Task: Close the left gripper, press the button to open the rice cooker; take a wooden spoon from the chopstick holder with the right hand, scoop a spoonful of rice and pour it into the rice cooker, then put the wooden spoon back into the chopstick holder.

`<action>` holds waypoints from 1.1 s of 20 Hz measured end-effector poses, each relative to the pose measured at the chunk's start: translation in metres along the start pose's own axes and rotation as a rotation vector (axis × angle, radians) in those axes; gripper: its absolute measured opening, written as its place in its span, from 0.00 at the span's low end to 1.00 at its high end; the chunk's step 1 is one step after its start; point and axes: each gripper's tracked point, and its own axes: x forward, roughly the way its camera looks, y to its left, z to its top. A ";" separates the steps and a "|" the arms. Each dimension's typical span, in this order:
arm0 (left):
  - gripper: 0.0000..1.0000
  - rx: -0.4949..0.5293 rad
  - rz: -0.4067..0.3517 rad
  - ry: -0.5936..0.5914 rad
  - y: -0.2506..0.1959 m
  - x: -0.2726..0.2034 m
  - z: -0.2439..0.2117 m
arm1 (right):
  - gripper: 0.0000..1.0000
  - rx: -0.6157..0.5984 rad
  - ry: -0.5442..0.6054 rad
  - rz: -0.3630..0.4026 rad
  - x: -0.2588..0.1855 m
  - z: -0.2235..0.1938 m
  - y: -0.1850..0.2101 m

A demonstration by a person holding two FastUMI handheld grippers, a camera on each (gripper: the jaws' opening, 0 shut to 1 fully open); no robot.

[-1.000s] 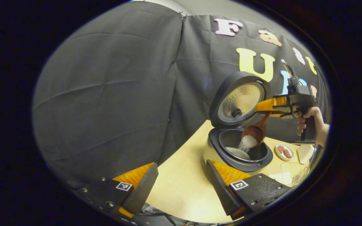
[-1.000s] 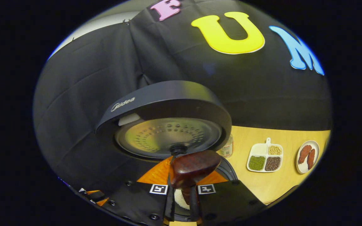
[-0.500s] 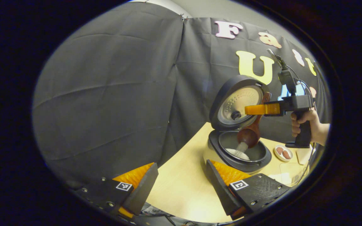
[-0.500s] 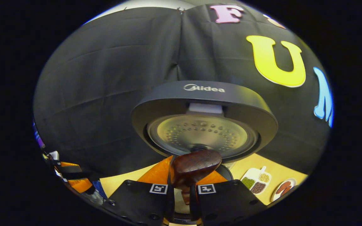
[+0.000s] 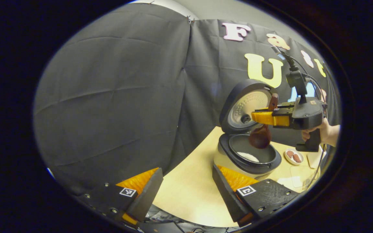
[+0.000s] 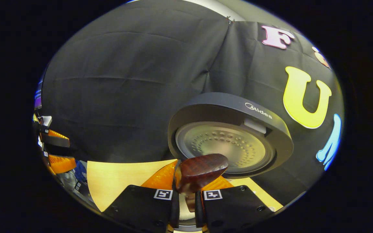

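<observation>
At right of the left gripper view, our right gripper (image 5: pixel 261 117), clamped on the wooden spoon (image 5: pixel 260 137), has stopped pouring; rice (image 5: pixel 248 156) now lies in the rice cooker (image 5: pixel 248 161), so we return the spoon next. Our left gripper (image 5: pixel 186 181) hangs apart.

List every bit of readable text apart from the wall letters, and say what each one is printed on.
"Midea": white print on the dark rim of the rice cooker lid, in the right gripper view.
Square markers on the right tool and the left tool: black-and-white patterns, no letters or numbers.
Nothing else can be read.
</observation>
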 end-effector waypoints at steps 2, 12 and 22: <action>0.97 0.005 -0.008 0.000 -0.004 0.001 0.000 | 0.21 0.016 -0.016 -0.030 -0.014 0.004 -0.005; 0.97 0.095 -0.200 -0.019 -0.123 -0.002 0.025 | 0.17 0.252 -0.205 -0.214 -0.163 0.025 -0.100; 0.96 0.122 -0.294 -0.047 -0.266 -0.060 0.027 | 0.17 0.461 -0.201 -0.465 -0.333 -0.091 -0.232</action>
